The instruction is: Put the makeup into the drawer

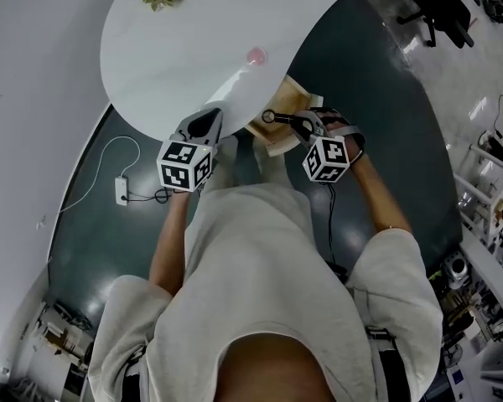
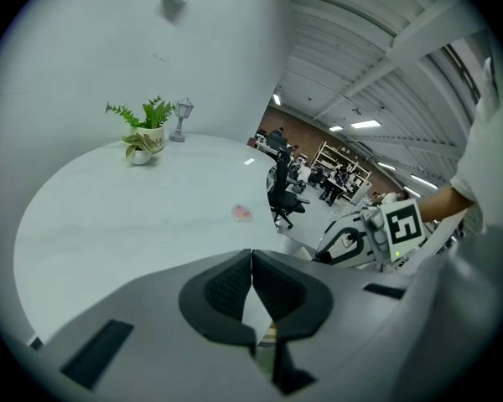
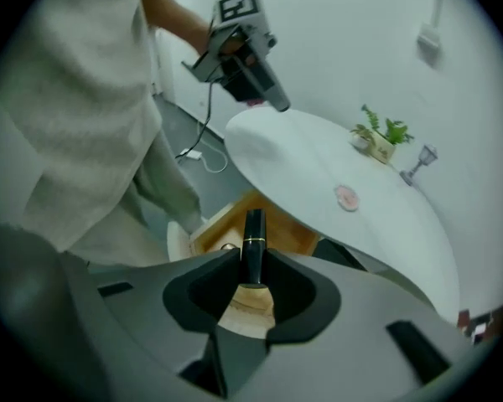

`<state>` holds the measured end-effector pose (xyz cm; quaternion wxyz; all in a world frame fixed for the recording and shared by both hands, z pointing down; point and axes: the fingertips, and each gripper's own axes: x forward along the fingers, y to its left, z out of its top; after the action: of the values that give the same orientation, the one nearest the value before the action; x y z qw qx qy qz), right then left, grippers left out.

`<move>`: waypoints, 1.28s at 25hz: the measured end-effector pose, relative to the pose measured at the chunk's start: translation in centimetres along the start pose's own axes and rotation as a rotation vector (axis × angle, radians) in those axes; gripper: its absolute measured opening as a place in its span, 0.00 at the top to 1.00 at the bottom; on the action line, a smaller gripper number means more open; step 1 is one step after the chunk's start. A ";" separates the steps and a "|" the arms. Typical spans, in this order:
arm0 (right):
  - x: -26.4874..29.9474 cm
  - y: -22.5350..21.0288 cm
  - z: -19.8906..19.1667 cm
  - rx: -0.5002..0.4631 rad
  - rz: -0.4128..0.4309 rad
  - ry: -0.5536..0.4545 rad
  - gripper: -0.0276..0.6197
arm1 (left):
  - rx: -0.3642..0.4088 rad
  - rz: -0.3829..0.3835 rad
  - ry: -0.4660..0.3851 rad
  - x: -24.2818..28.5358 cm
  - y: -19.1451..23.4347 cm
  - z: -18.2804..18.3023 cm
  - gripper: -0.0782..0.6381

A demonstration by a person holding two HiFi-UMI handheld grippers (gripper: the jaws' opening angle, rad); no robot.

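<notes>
A black makeup tube (image 3: 253, 239) with a thin gold band stands upright between the jaws of my right gripper (image 3: 253, 268), which is shut on it. That gripper (image 1: 285, 120) hovers just over the open wooden drawer (image 3: 210, 224) that sticks out from under the edge of the round white table (image 1: 193, 48). A small pink makeup item (image 1: 256, 55) lies on the tabletop beyond the drawer (image 1: 289, 97). My left gripper (image 1: 211, 117) is at the table's near edge, left of the drawer. Its jaws (image 2: 251, 268) are shut with nothing between them.
A potted plant (image 2: 147, 136) and a small silver lamp figure (image 2: 182, 117) stand at the table's far side. A white plug and cable (image 1: 121, 191) lie on the dark floor at left. An office chair (image 1: 440, 2) stands beyond the table.
</notes>
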<state>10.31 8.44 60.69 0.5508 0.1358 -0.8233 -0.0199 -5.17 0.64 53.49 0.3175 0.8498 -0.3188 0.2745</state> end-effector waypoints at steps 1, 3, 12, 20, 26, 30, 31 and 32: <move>0.6 0.6 -0.5 -0.063 0.026 0.024 0.81 | -0.005 0.004 -0.001 -0.1 0.0 -0.1 0.88; 1.7 1.7 -1.4 -0.173 0.071 0.066 0.81 | -0.015 0.013 -0.003 -0.2 0.1 -0.3 0.88; 6.7 3.6 -2.4 -0.372 0.197 0.143 0.81 | -0.069 0.062 -0.008 -1.5 1.0 -2.0 0.88; 13.5 4.8 -2.5 -0.448 0.277 0.205 0.81 | -0.114 0.096 0.001 -2.4 2.2 -3.9 0.88; 17.9 5.7 -3.9 -0.490 0.330 0.271 0.81 | -0.146 0.127 0.016 -3.6 3.7 -5.7 0.88; 19.7 6.3 -4.8 -0.496 0.366 0.312 0.81 | -0.159 0.145 0.025 -4.4 4.0 -6.2 0.88; 20.0 6.4 -5.1 -0.501 0.370 0.323 0.81 | -0.161 0.147 0.025 -4.5 4.0 -6.3 0.88; 20.3 6.4 -5.3 -0.505 0.370 0.330 0.81 | -0.162 0.150 0.026 -4.7 4.1 -6.4 0.88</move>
<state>6.61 10.26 82.25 0.6869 -0.1549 -0.7029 -0.1003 -12.82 4.53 55.99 0.3679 0.7916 -0.3984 0.2817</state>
